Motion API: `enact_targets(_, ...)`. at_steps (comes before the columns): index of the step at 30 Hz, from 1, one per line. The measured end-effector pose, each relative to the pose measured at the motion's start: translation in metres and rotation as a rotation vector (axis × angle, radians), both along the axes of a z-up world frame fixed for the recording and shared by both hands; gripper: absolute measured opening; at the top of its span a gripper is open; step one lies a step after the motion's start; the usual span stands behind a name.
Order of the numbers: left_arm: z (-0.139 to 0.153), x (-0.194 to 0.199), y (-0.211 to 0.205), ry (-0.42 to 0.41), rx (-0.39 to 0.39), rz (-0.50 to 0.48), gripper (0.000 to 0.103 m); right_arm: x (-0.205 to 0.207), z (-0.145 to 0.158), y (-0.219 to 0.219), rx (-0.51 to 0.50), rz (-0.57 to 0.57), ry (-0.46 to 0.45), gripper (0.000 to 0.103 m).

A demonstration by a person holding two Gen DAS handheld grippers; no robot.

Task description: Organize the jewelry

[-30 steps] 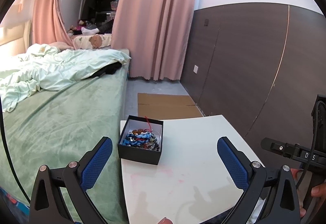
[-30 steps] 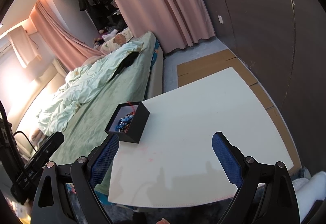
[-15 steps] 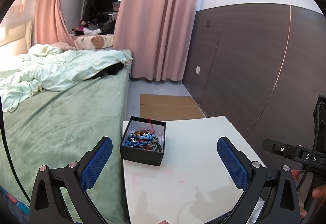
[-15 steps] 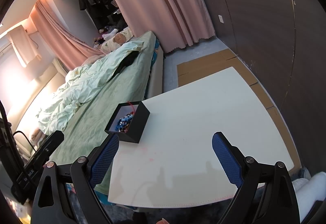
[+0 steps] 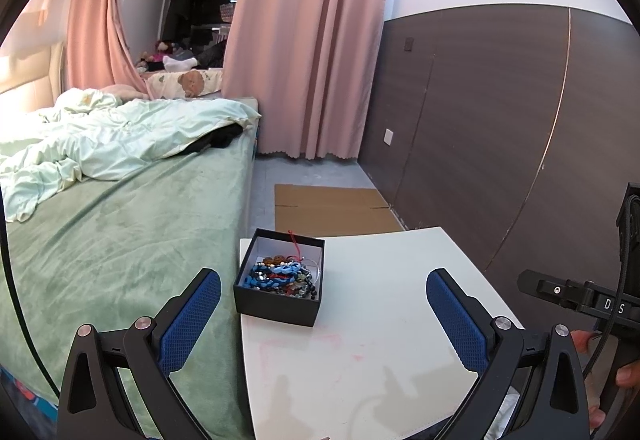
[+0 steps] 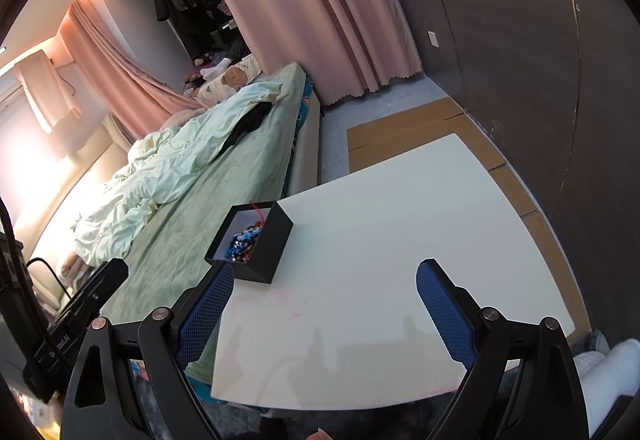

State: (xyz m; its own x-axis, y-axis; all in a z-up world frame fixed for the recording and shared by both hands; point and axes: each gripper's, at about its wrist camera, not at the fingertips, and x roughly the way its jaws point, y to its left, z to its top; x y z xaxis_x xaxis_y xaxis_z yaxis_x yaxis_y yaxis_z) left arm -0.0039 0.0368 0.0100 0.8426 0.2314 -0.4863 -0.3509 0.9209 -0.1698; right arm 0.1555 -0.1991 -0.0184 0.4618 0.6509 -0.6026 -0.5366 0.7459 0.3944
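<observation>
Black jewelry box [image 5: 280, 280], heaped with beaded bracelets [image 5: 280, 274], seen at the white table's [image 5: 380, 320] corner nearest the green bed [image 5: 120, 240]. Left gripper [image 5: 320, 314] and right gripper [image 6: 324, 306] both spread wide above the tabletop, holding nothing.

Both wrist cams face table [image 5: 380, 340], share box [image 6: 262, 240].
</observation>
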Motion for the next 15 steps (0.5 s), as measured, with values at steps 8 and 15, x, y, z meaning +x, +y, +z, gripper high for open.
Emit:
enact_targets(8,0.0013,0.0008,0.0001,0.003,0.011,0.004,0.103,0.0004,-0.0007,0.0008,-0.006,0.001,0.001,0.093)
enact_targets(15,-0.0003,0.0028,0.0026,0.015,0.006,0.0,0.103,0.001,-0.0034,0.0011,-0.009,-0.004,0.006,0.093)
